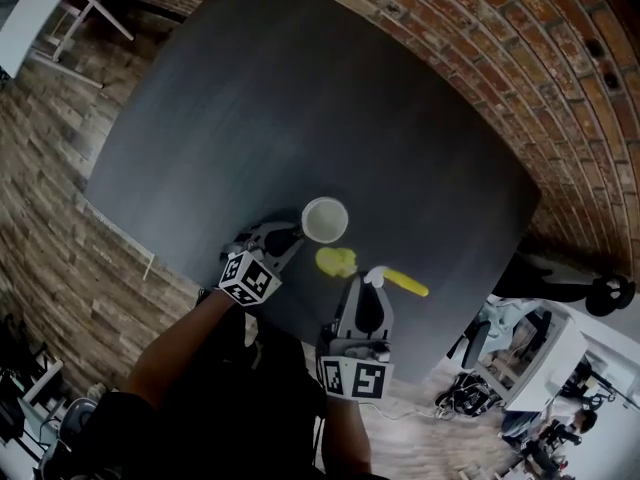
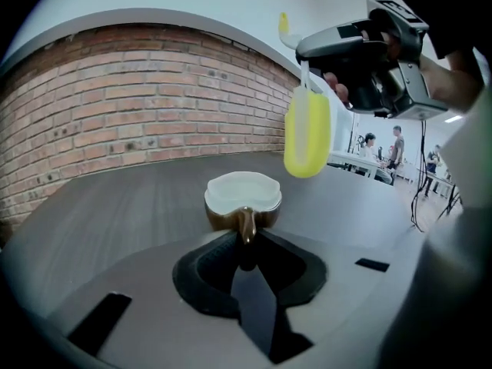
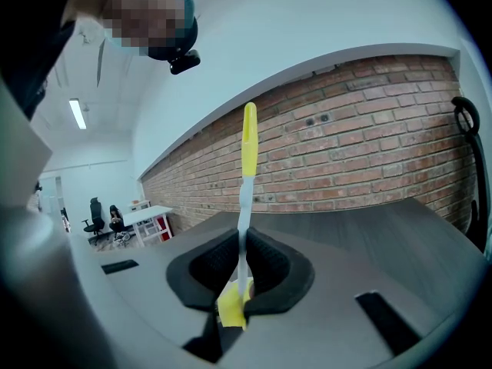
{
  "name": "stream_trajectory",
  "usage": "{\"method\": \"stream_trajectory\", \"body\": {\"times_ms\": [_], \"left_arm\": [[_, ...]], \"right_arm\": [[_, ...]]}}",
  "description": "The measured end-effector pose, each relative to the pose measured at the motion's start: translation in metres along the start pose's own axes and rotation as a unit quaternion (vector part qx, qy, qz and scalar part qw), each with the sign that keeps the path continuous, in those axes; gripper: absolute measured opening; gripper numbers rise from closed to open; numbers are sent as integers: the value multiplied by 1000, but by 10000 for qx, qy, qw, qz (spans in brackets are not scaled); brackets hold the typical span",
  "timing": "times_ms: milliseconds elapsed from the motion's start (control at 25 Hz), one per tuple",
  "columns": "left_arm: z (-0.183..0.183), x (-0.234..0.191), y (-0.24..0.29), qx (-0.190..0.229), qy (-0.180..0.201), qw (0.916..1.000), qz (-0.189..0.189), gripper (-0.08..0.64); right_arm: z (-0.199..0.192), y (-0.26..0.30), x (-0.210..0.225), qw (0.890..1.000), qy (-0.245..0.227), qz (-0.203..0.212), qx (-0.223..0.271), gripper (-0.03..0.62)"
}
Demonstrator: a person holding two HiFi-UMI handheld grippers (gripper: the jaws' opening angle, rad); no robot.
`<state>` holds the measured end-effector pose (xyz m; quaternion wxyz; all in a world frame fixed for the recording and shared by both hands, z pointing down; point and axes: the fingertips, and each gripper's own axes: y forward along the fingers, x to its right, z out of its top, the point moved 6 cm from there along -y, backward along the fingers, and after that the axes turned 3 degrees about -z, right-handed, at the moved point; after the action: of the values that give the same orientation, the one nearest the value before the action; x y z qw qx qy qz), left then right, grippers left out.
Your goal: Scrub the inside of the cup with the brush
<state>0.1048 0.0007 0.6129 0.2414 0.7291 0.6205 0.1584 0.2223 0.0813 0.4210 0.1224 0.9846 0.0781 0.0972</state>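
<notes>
Cup (image 1: pixel 325 220) handle in left gripper (image 1: pixel 289 236); brush (image 1: pixel 337 261) in right gripper (image 1: pixel 373 279).

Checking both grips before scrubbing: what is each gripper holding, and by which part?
The left gripper pinches the cup by its handle; the right gripper grips the brush by its thin white neck.
</notes>
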Motion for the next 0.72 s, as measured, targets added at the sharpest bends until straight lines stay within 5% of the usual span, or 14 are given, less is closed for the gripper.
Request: {"method": "stream_trajectory", "body": {"times_ms": [400,720], "left_arm": [[-12,-20,-21,-23,529,9958,-751,80],[-12,-22,-21,24,567,9945,-876,79]], "right_arm": [[-5,32,-19,9996,-144,258,8,48],[-36,69,-25,9988,-411,206,-158,48]]}}
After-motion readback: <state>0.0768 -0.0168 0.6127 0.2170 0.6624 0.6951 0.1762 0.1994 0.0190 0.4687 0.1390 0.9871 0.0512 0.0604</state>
